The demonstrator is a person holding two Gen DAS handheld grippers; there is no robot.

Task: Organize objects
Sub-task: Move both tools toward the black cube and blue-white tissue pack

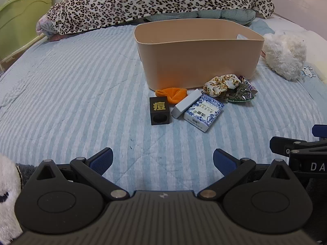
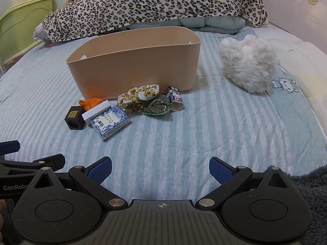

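Striped bedspread (image 2: 184, 134), leopard blanket (image 2: 155, 6) behind bin (image 2: 132, 65)

Matte black two-finger left gripper (image 1: 162, 160) and right gripper (image 2: 160, 168) — twins.
Blue ribbed fingertip pads (image 1: 105, 159), silver pivot screws, round black discs, grey ridged housing — white "GenRobo" lettering.

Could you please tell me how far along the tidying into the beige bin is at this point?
Nothing looks done yet, though the bin's floor is hidden. Nothing is in hand: the left gripper and right gripper are open and empty. Left: the black box, white box, blue box, orange cloth, scrunchie, green pouch and cartoon carton.
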